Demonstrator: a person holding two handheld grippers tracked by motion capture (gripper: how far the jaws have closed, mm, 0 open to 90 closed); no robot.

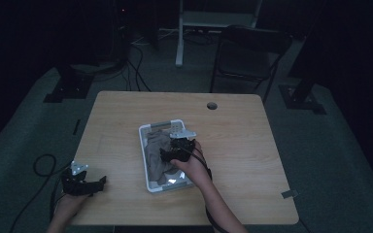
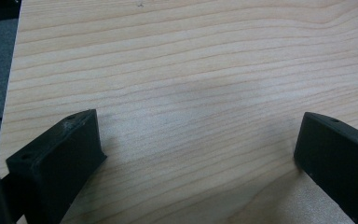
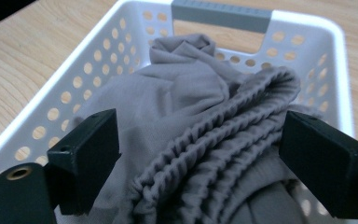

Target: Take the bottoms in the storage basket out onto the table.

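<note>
Jaws of the left gripper (image 1: 99, 181) stand wide apart over bare wood at the near-left corner of the table (image 1: 243, 145), holding nothing. Farther in, the right gripper (image 3: 200, 154) hangs over the white basket (image 3: 74, 70) at the table's middle, its jaws spread either side of the gathered waistband of the grey garment (image 3: 177, 107) lying inside. Beyond the table stands a dark folding chair (image 1: 247, 53).

Cloth (image 1: 158, 155) in the basket (image 1: 143, 151) mid-table (image 1: 233, 145) — chair (image 1: 245, 53) behind the table
</note>
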